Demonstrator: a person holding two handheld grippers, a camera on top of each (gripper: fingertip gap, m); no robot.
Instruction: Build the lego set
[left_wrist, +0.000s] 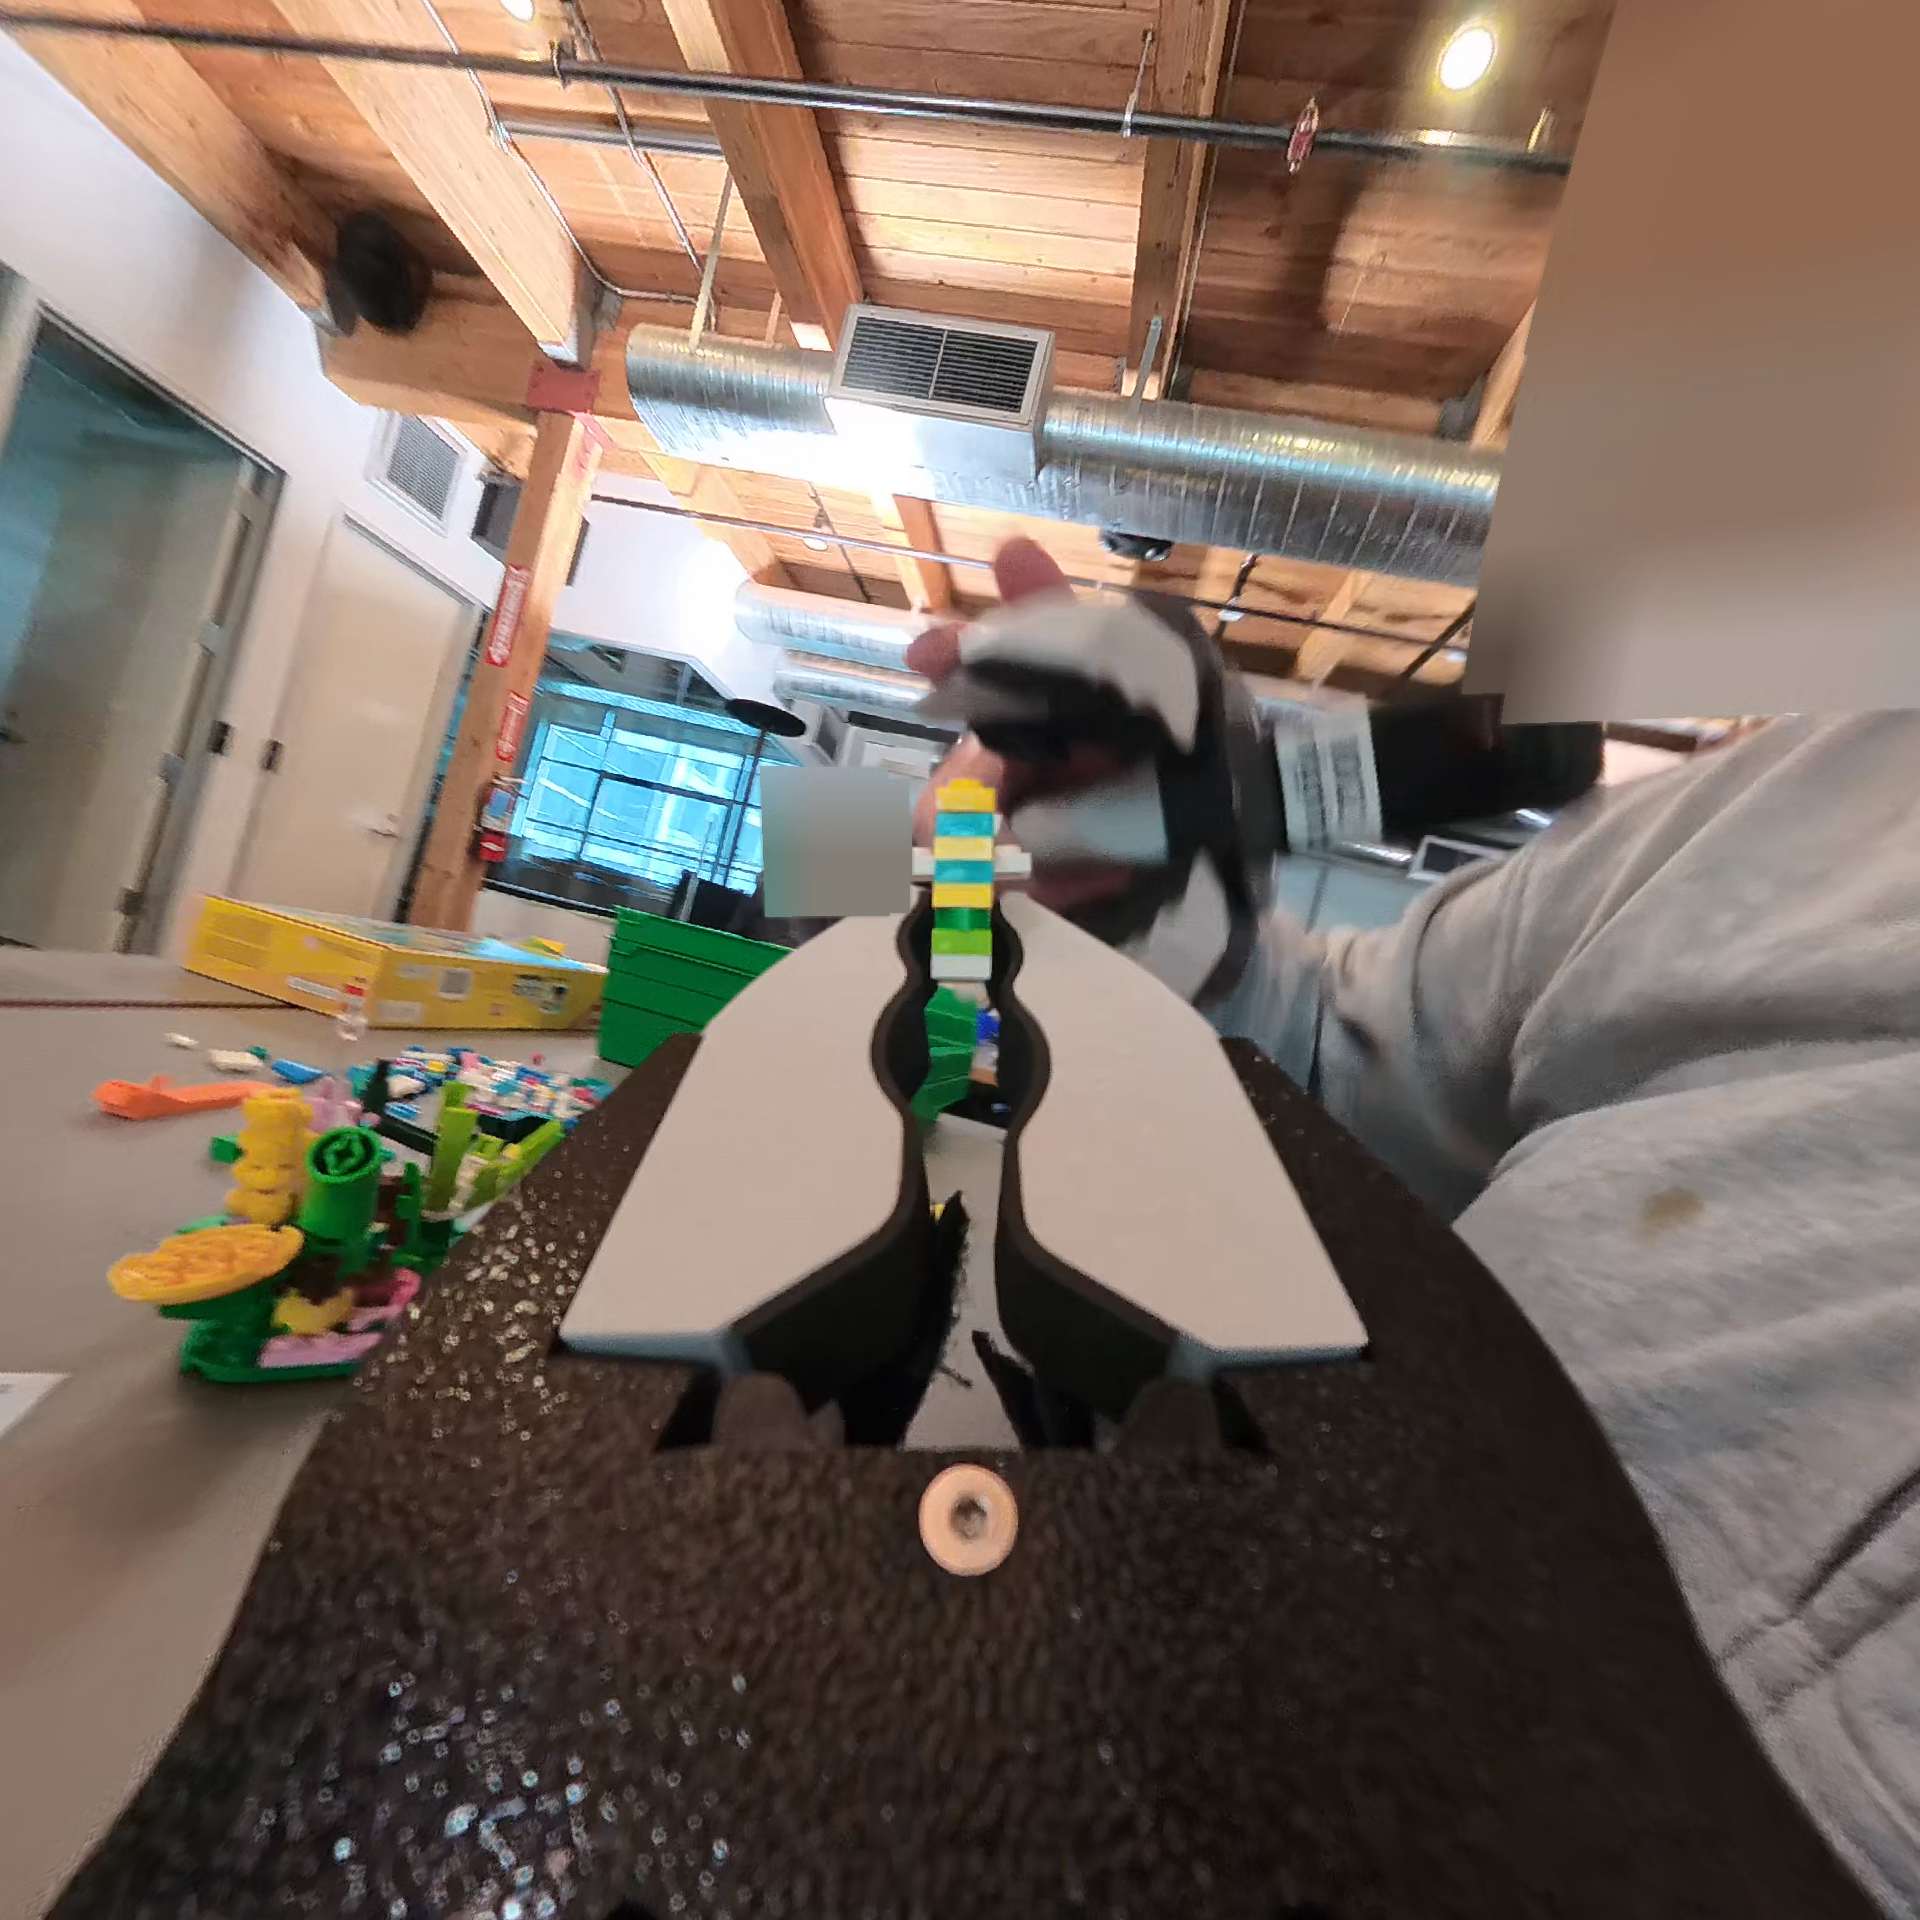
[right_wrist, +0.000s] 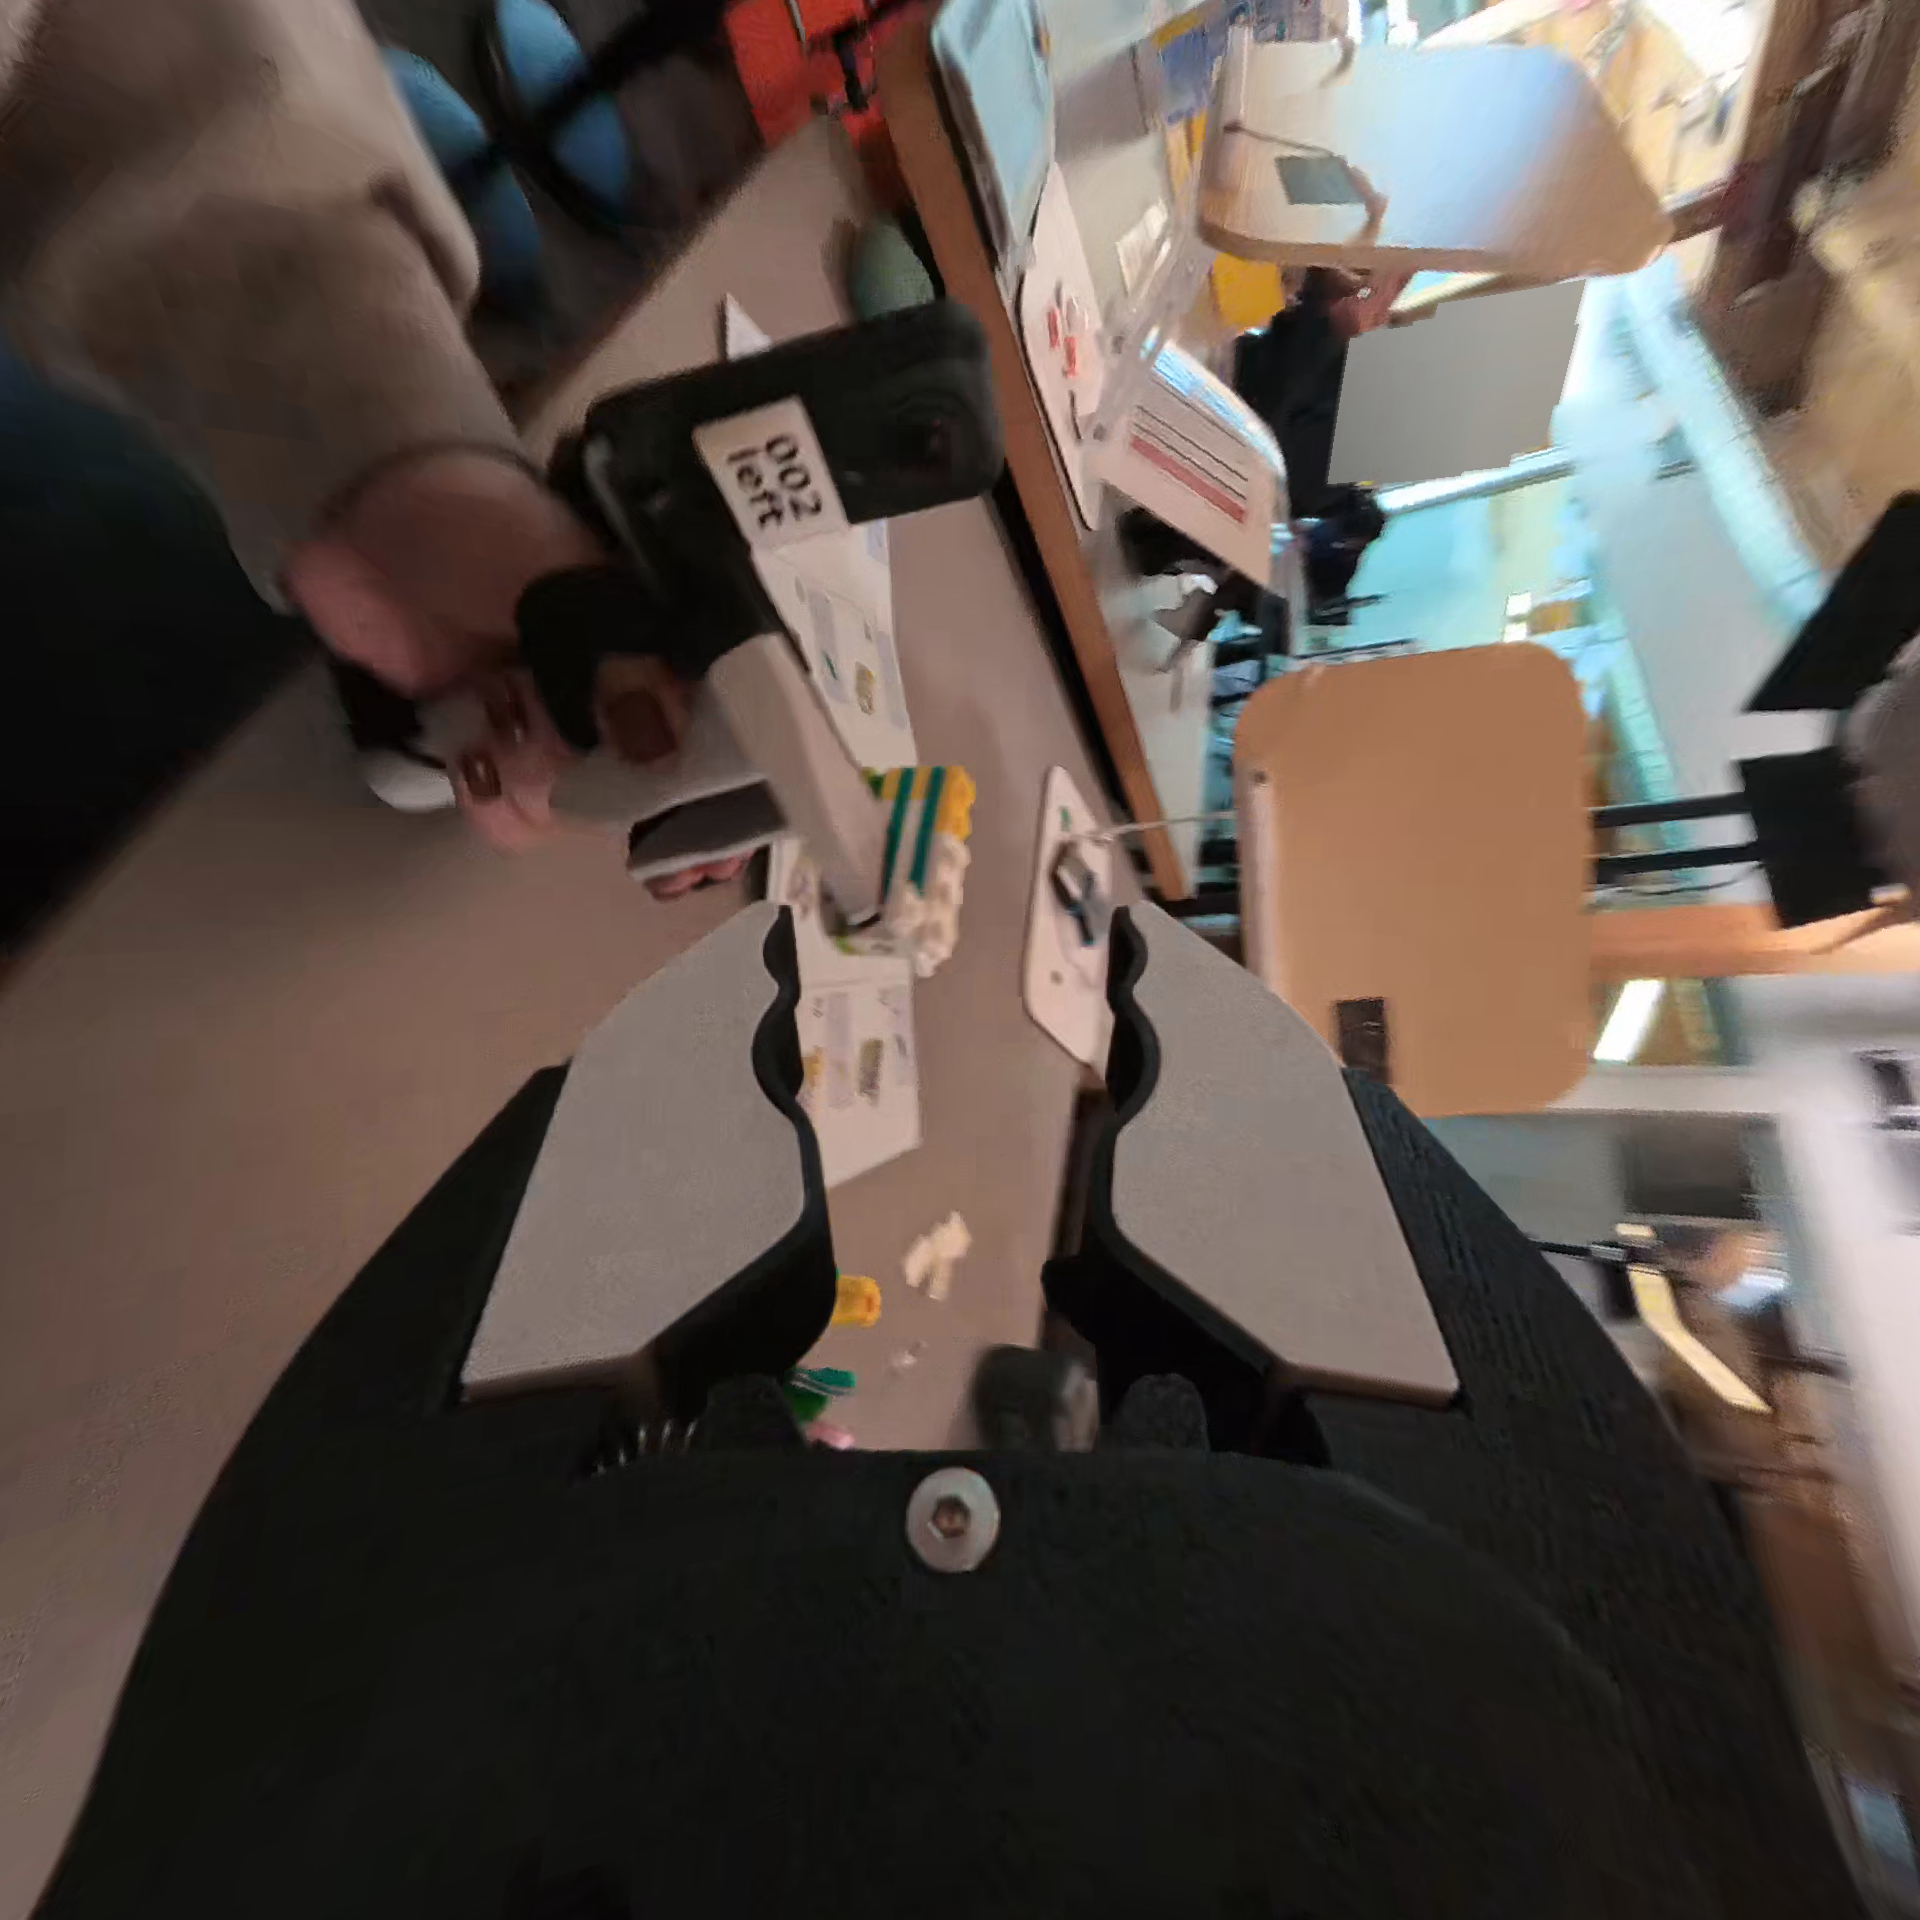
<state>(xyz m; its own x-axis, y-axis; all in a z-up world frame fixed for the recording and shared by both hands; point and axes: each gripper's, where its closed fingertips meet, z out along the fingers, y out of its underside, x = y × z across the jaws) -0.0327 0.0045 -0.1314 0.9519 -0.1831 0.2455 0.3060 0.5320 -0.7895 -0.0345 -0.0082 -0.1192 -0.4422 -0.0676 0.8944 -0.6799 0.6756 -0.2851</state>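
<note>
**Brick stack pinched in one gripper, other gripper spread wide**

Black housing fills the foreground of both views. From the left wrist, the left gripper (left_wrist: 961, 935) has its jaws pinching the lower end of a brick stack (left_wrist: 963, 862) of yellow, teal, green and white layers, held up toward the wooden ceiling (left_wrist: 935, 208). The right gripper (right_wrist: 945, 935) has its jaws spread wide with nothing between them.

Only the right wrist view shows printed sheets (right_wrist: 862, 1070) and loose pieces (right_wrist: 940, 1257) on the grey table (right_wrist: 312, 1039). Only the left one shows a toy flower model (left_wrist: 281, 1257), yellow box (left_wrist: 384, 971) and green bin (left_wrist: 686, 987).
</note>
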